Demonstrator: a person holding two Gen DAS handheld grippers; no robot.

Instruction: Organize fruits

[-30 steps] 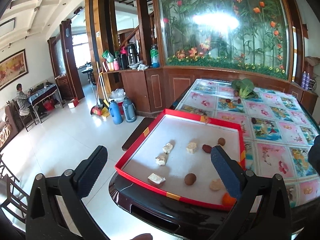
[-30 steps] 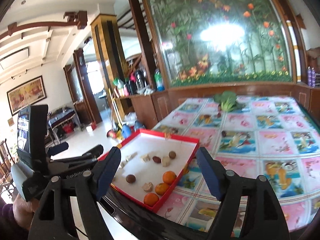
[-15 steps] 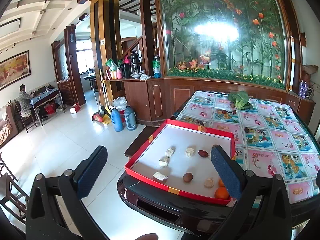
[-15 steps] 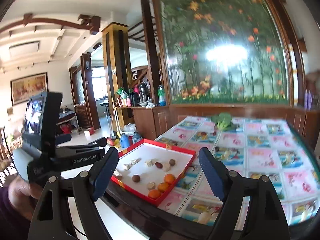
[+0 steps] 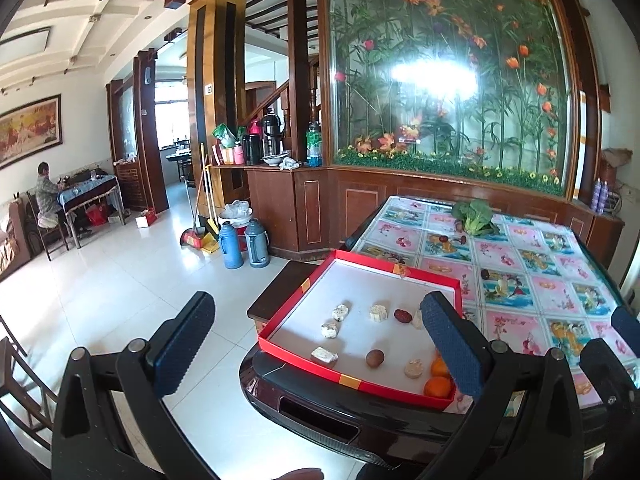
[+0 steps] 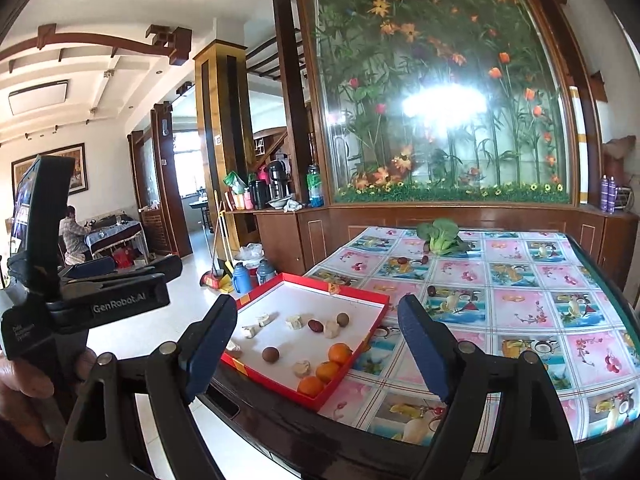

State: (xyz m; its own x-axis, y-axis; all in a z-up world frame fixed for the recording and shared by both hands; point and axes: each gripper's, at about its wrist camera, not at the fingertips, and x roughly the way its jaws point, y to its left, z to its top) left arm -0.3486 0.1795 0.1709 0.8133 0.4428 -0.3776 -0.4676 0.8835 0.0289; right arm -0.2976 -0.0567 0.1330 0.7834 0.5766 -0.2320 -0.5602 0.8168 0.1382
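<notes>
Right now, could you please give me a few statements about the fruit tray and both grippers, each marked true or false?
1. Three oranges sit in a corner of the red tray. True.
2. The right gripper is shut on an orange. False: its jaws stand wide open and hold nothing.
3. The leafy green vegetable lies inside the tray. False: it lies on the patterned tablecloth at the far end of the table.
4. The left gripper is open and empty. True.
5. The tray holds only oranges. False: brown round fruits and pale pieces lie there too.
</notes>
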